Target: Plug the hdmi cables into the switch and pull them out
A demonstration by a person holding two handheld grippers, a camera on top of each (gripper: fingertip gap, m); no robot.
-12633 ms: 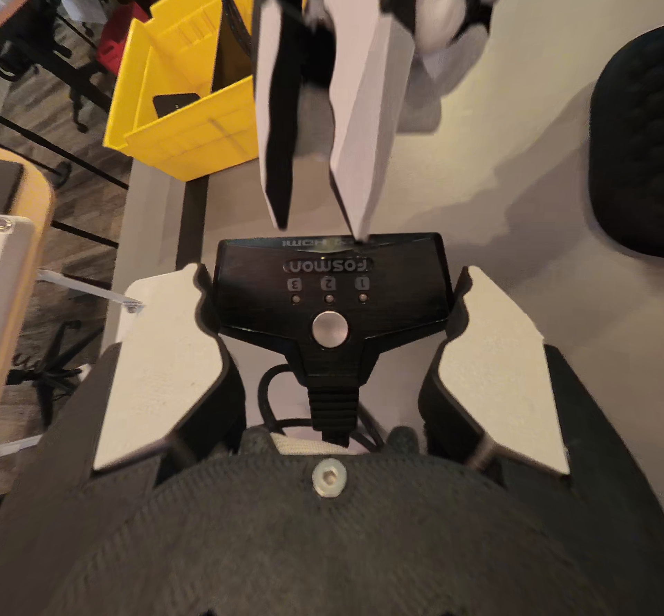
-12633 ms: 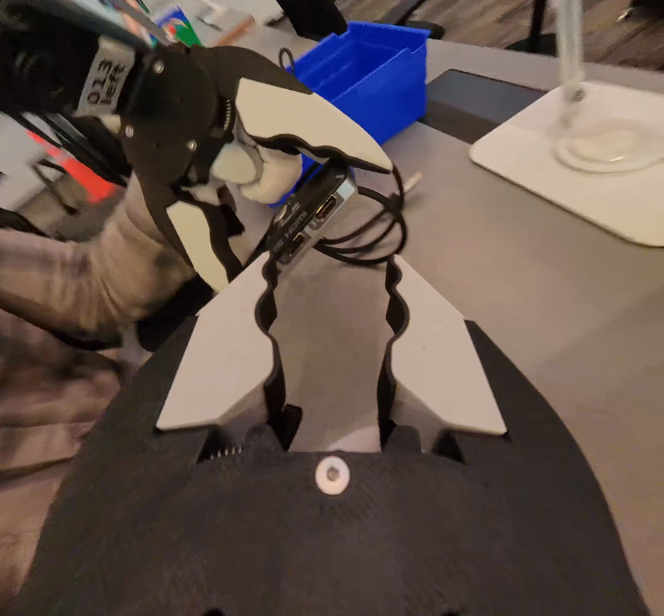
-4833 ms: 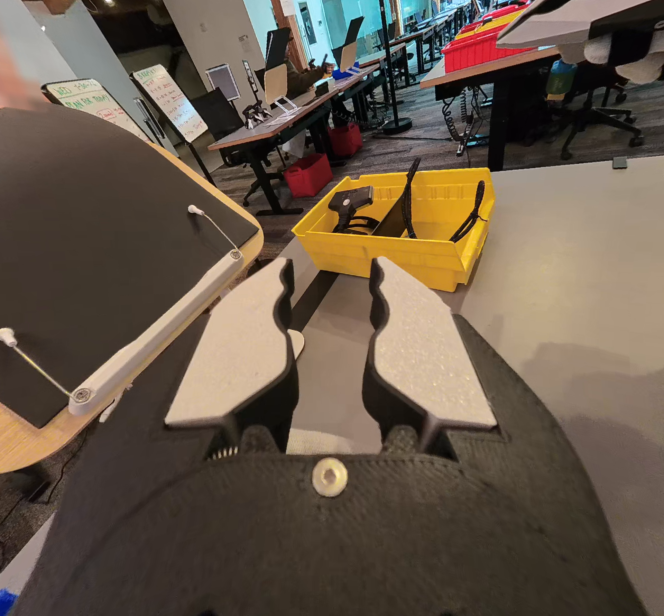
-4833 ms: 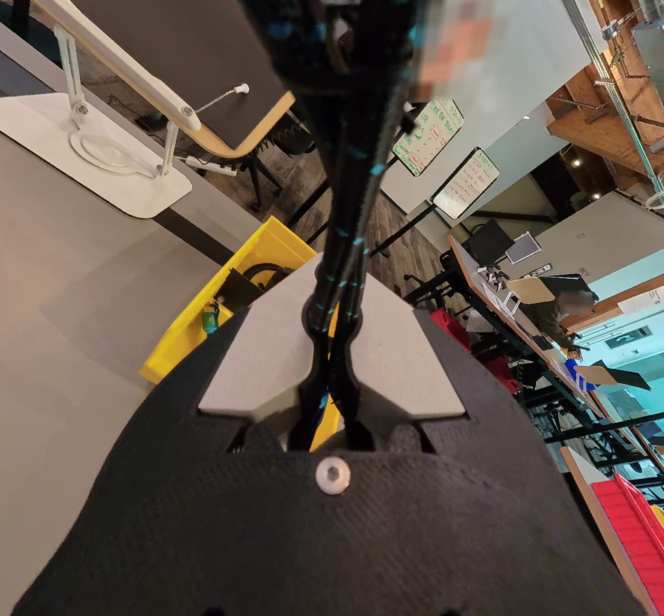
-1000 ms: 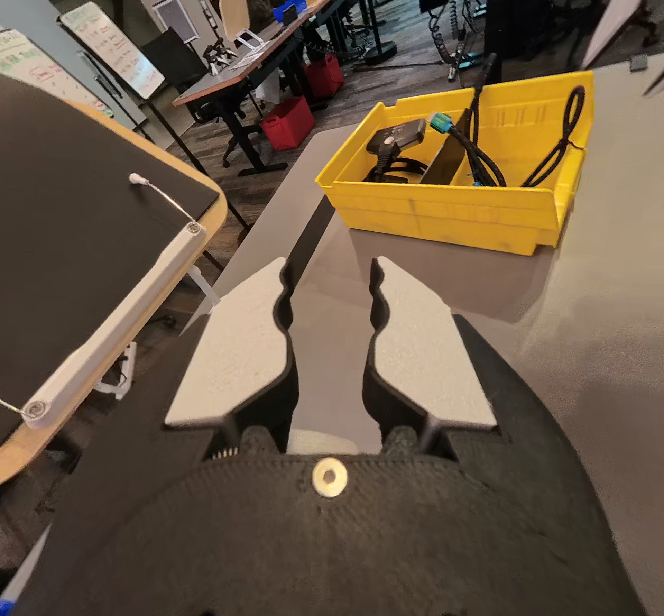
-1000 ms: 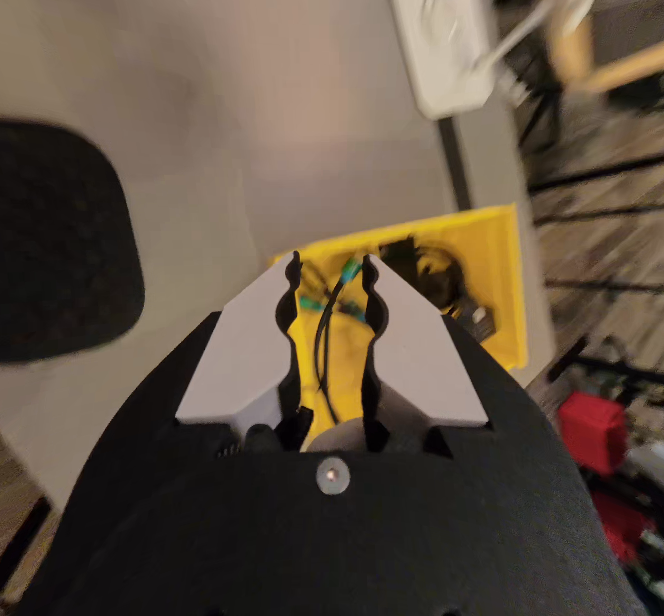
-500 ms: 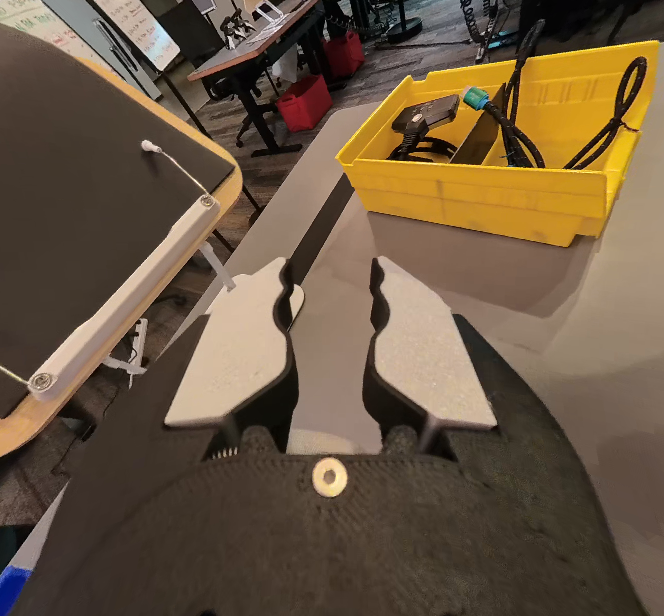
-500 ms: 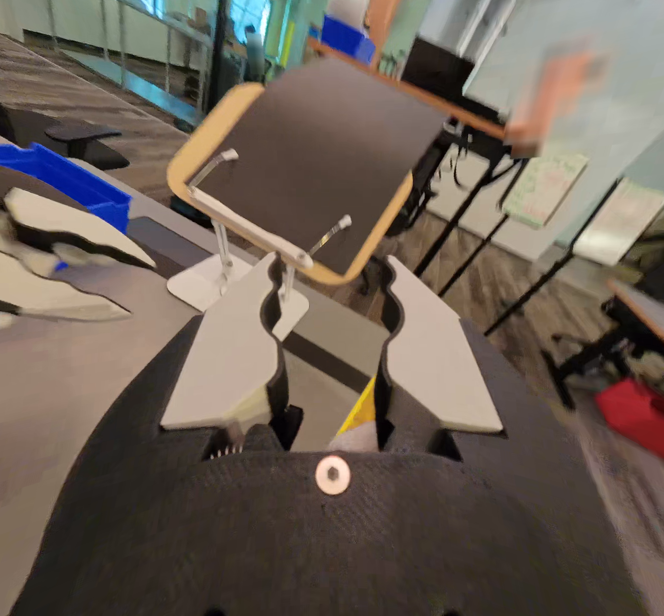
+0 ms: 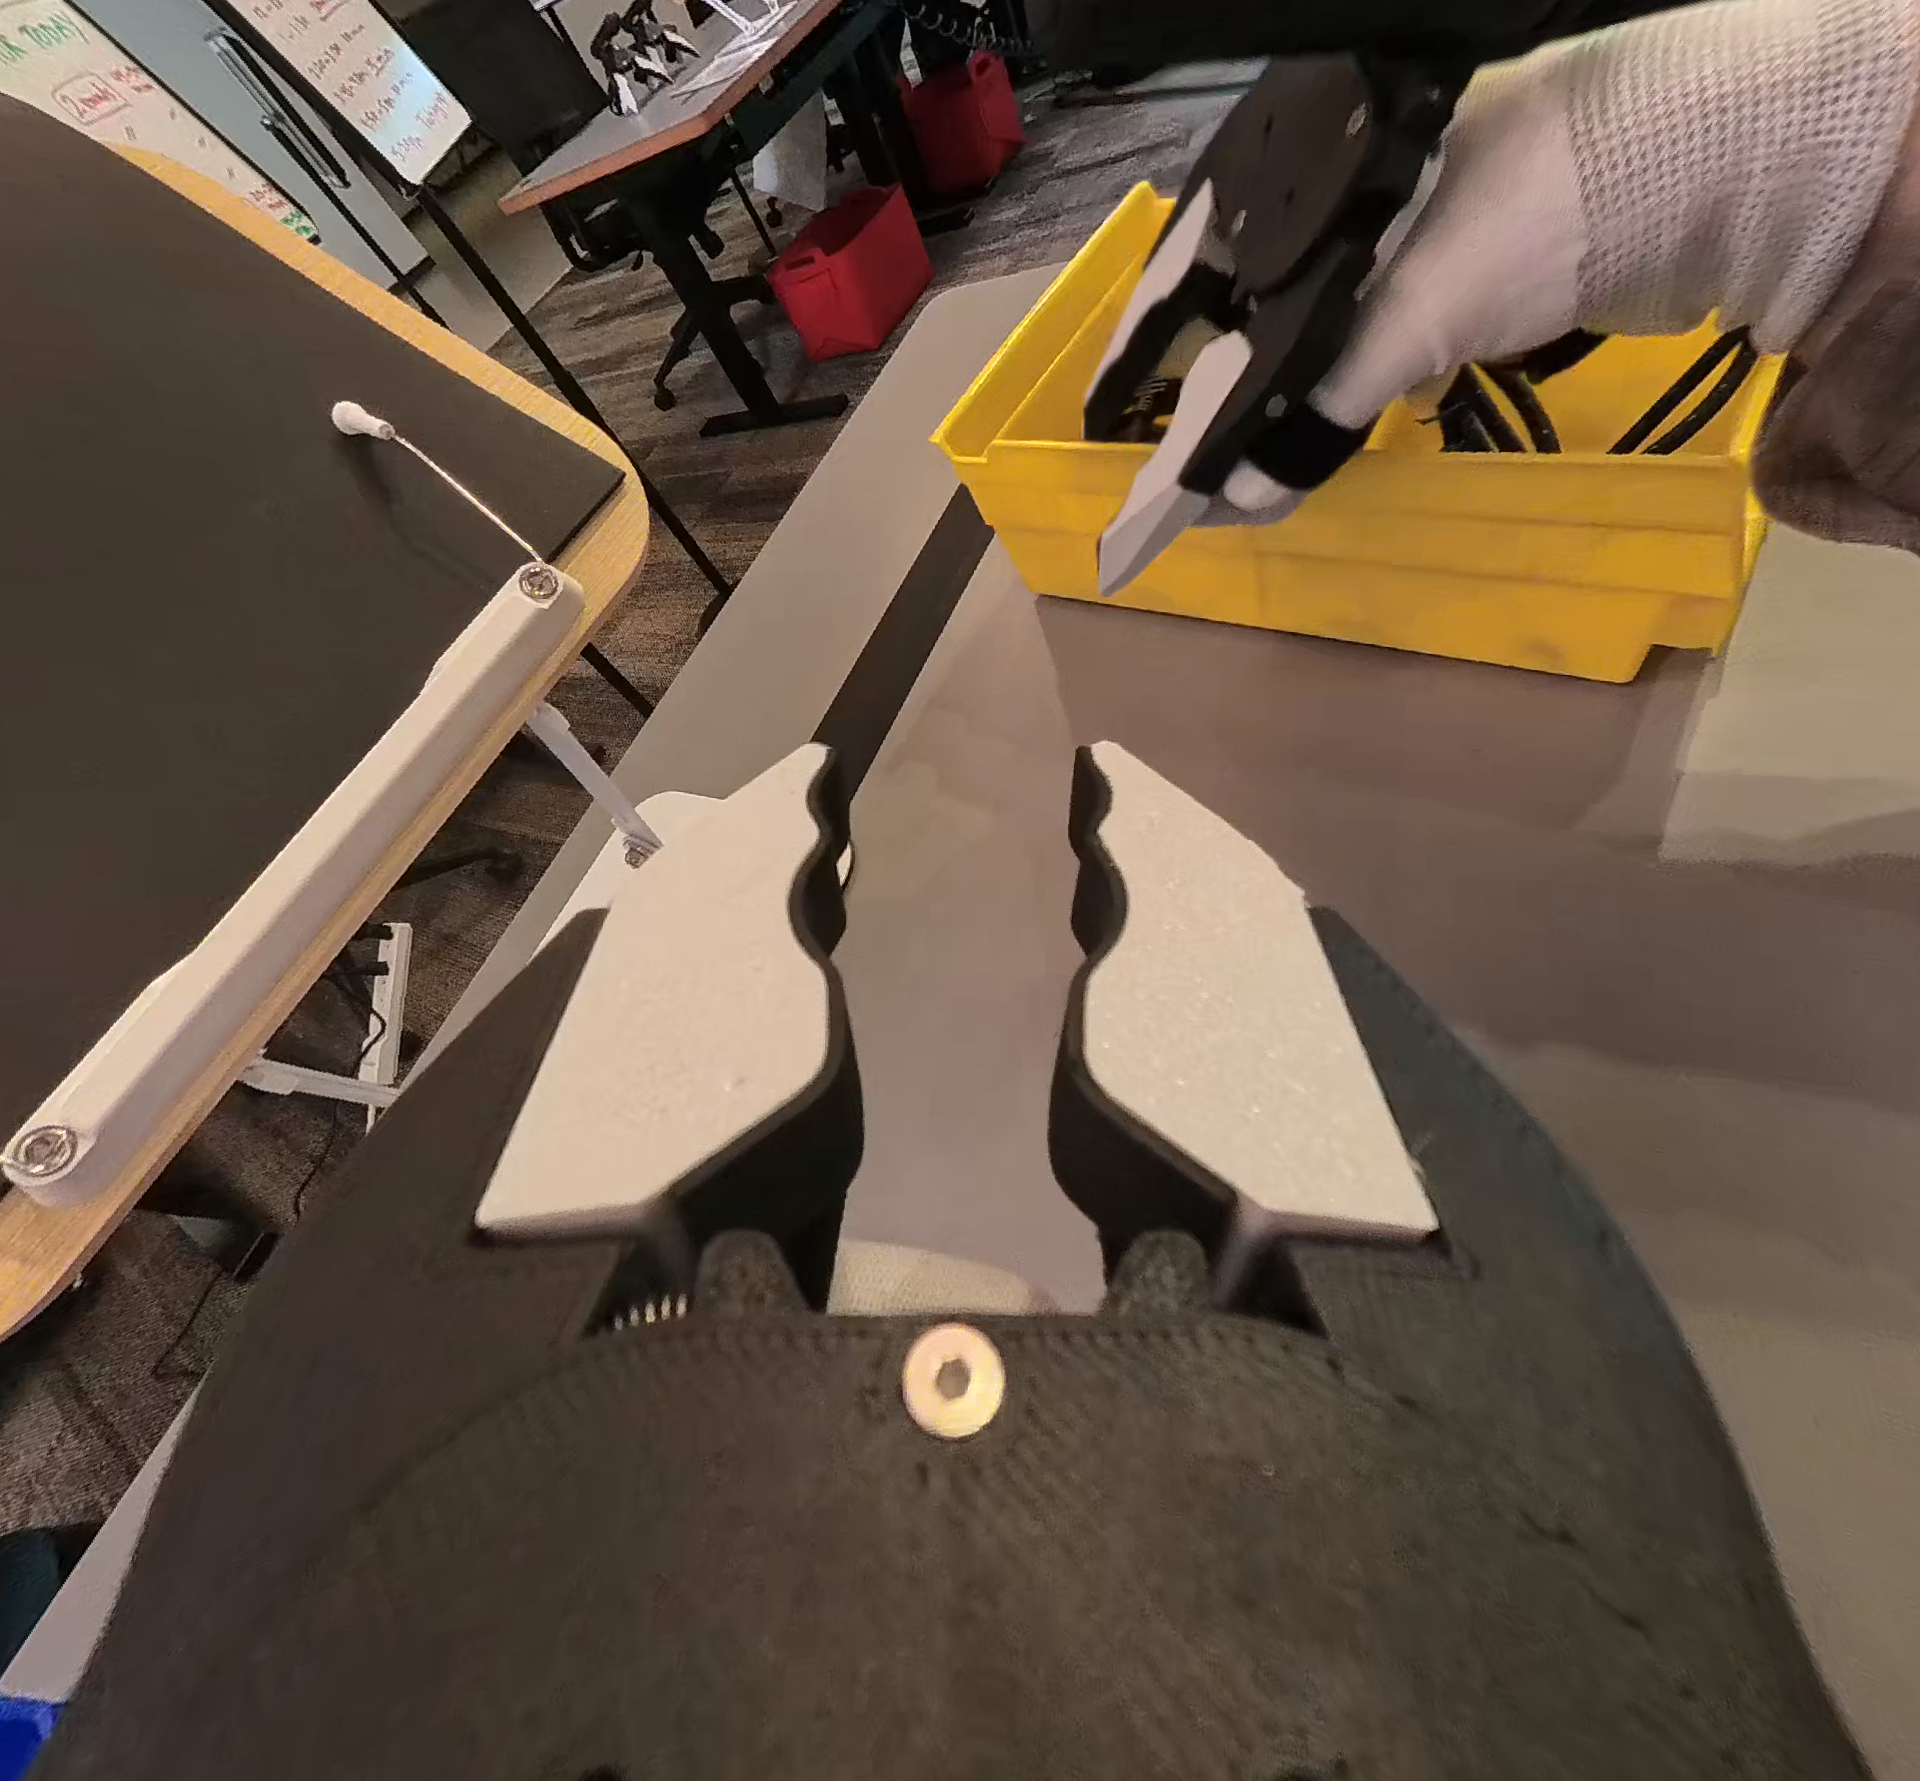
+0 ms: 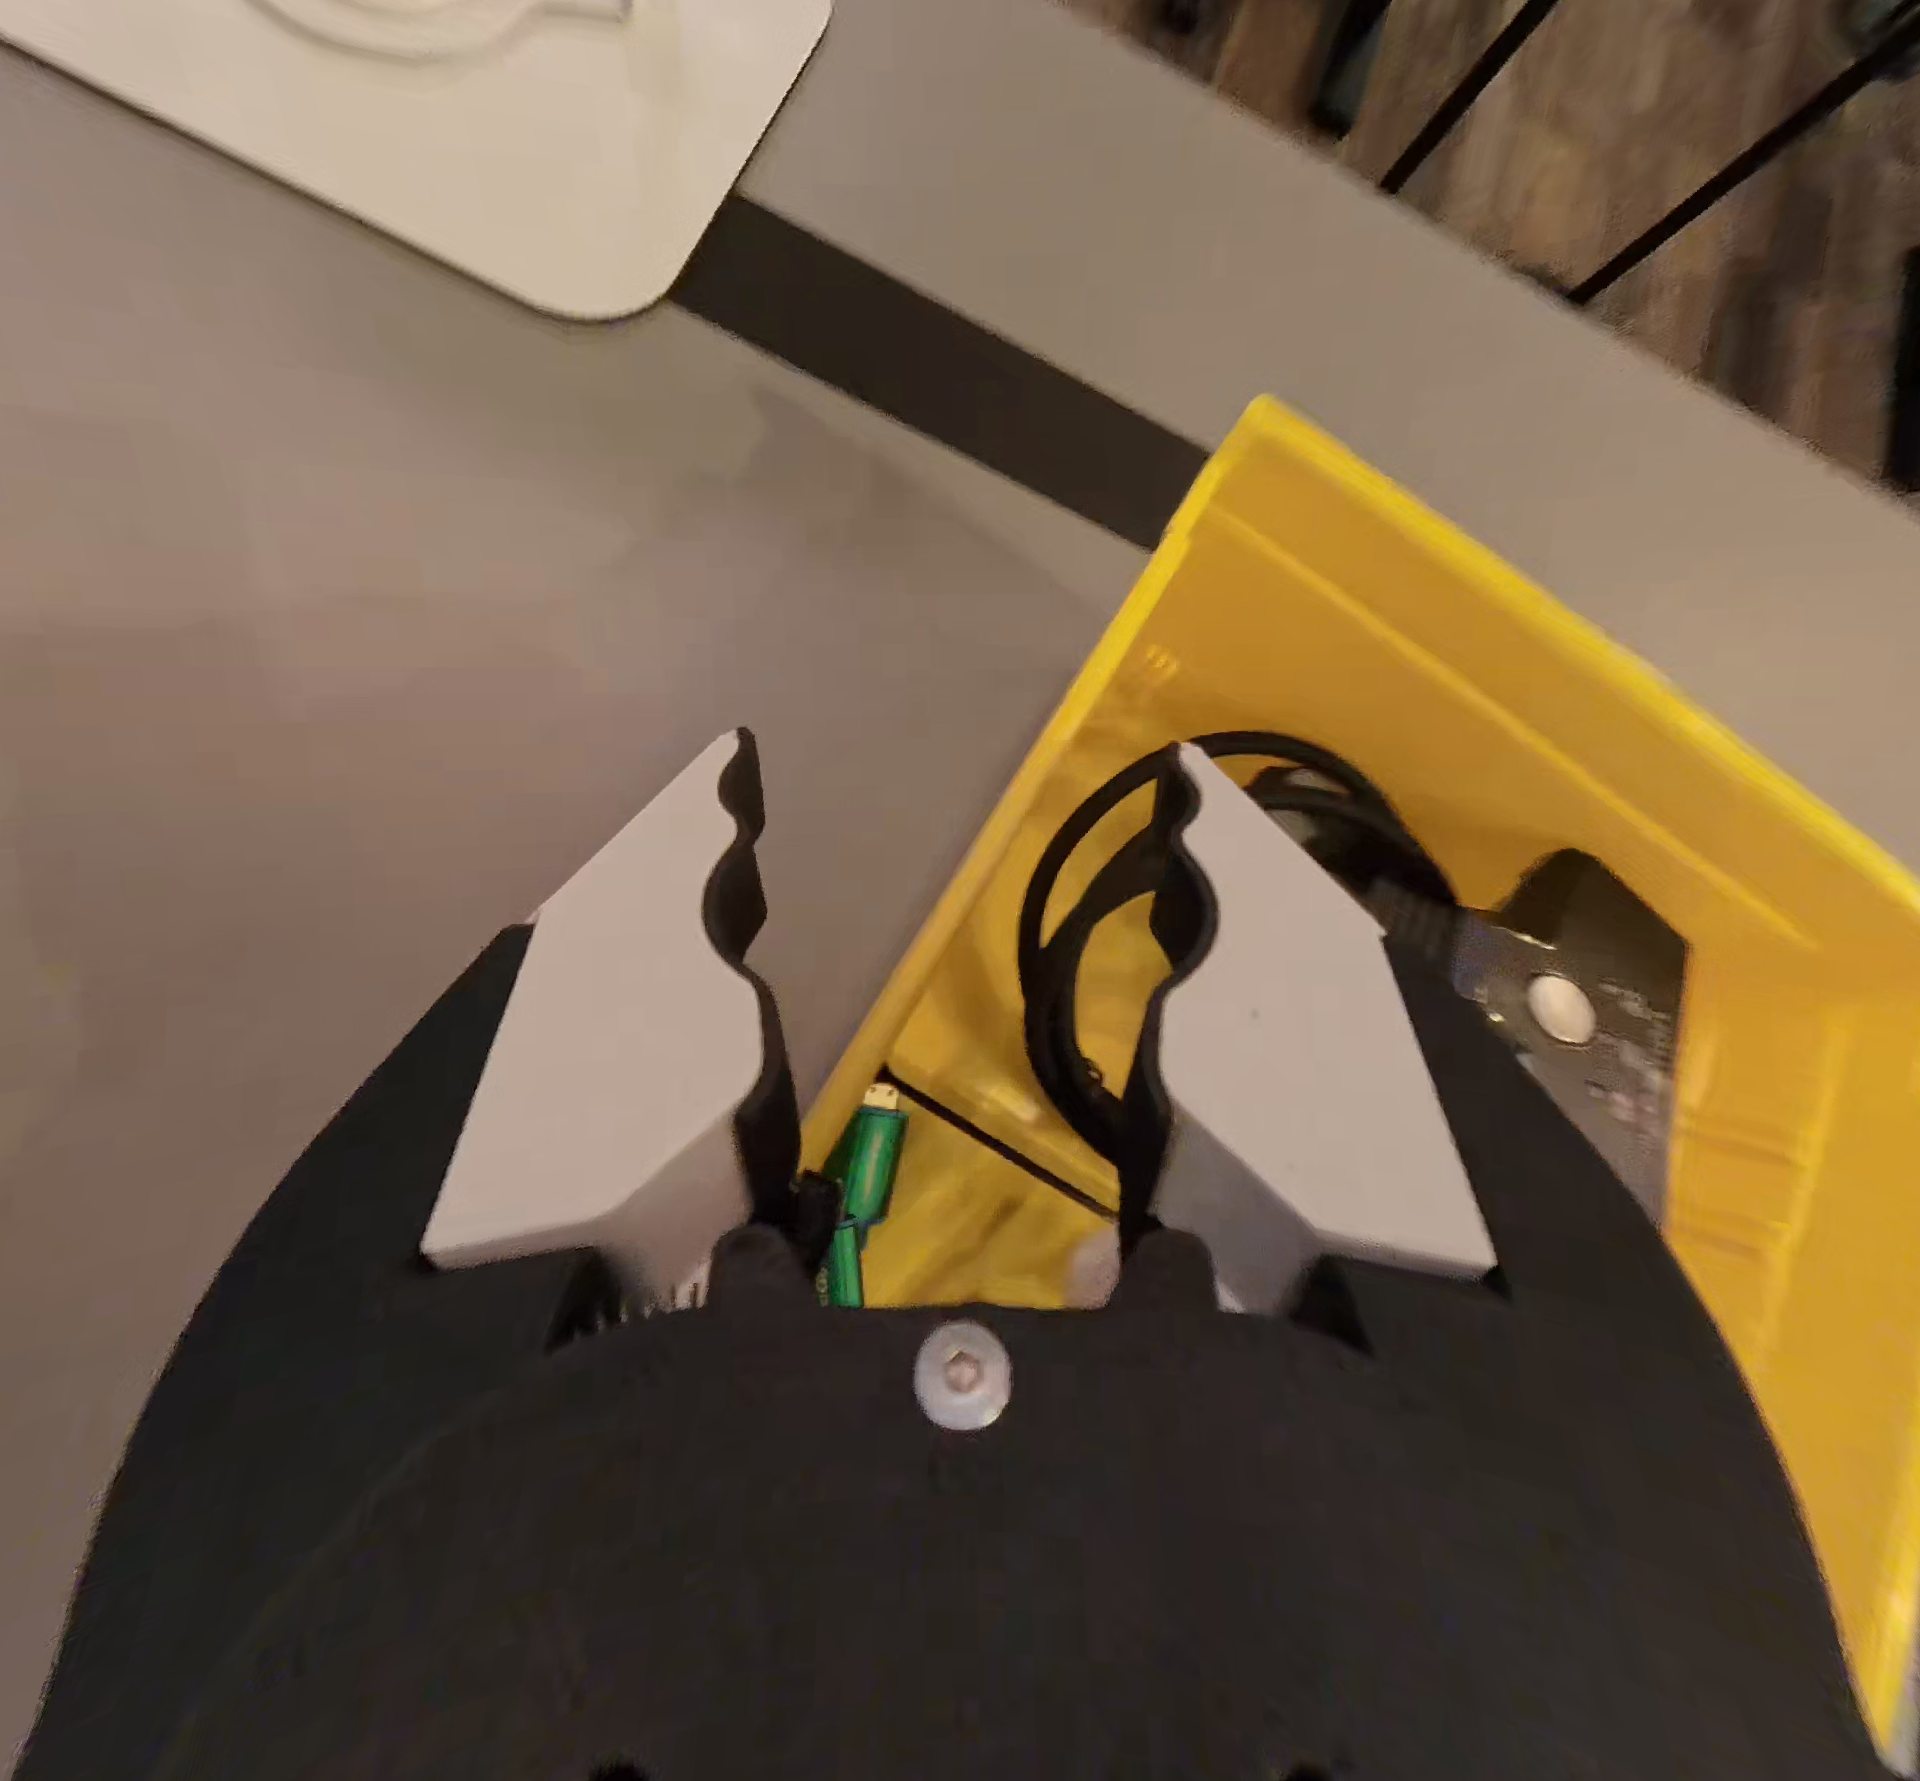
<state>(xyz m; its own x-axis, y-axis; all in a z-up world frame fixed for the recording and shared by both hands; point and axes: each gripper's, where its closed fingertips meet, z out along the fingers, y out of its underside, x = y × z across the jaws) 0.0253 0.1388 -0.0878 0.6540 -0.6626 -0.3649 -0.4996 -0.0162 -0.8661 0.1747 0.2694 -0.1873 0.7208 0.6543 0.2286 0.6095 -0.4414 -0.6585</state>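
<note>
Left gripper (image 9: 951, 765): seen at the bottom centre of the left wrist view, its white fingers parted with bare grey tabletop (image 9: 1351, 848) between them; nothing is grasped.

Right gripper (image 10: 961, 744): released and empty, its jaws spread wide; it is shown low in the right wrist view, hanging over the near corner of the yellow plastic bin (image 10: 1455, 692). The same gripper (image 9: 1153, 505) is also seen at the upper right of the left wrist view, held by a hand in a white knit glove (image 9: 1621, 173) in front of the bin (image 9: 1403, 568).

Black HDMI switch box (image 10: 1579, 993): lying inside the bin at the right of the right wrist view, a round silver button on top, its coiled black lead (image 10: 1070, 900) beside it (partly hidden by the right finger).

Green-ended HDMI cable plug (image 10: 868, 1181): lying in the neighbouring compartment, past a thin dark divider, low centre of the frame.

Other black cables (image 9: 1662, 401): draped in the bin's right part, upper right of the left wrist view.

White flat stand base (image 10: 416, 69): resting on the table, upper left of the right wrist view.
</note>
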